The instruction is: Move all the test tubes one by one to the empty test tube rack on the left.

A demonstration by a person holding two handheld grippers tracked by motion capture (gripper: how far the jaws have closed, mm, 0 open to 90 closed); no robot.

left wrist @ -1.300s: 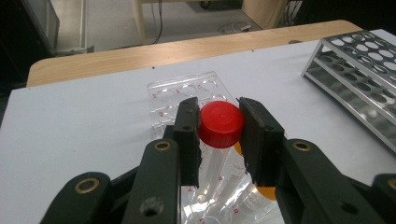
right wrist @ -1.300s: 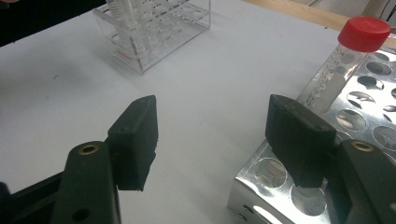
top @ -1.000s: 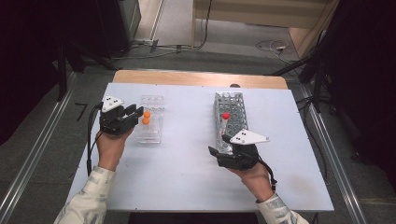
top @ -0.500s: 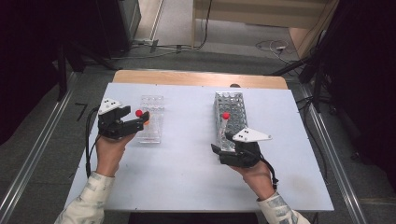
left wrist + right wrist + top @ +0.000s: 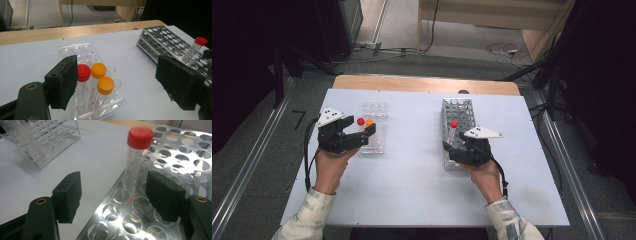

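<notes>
Right gripper view puts my right gripper (image 5: 113, 195) nearest, jaws spread wide and empty, one pad over the table and the other over the metal rack (image 5: 175, 157). Between them, a little farther on, the red-capped tube (image 5: 136, 157) leans in a rack hole, untouched. I judge I have lined the jaws up on either side of it so that closing would catch its clear, graduated body just under the cap.

From the left gripper view, my left gripper (image 5: 117, 85) has just been opening and now stands released, holding nothing. Three tubes sit upright in the near end of the clear plastic rack (image 5: 75, 50): a red cap (image 5: 83, 72) just beside my left pad, and two orange caps (image 5: 98, 70) (image 5: 105, 85) next to it. They stand packed together there, I think, because this is where tubes are being collected.

Farther out in the high view, the blue table (image 5: 412, 185) carries both racks well apart, one before each hand.
</notes>
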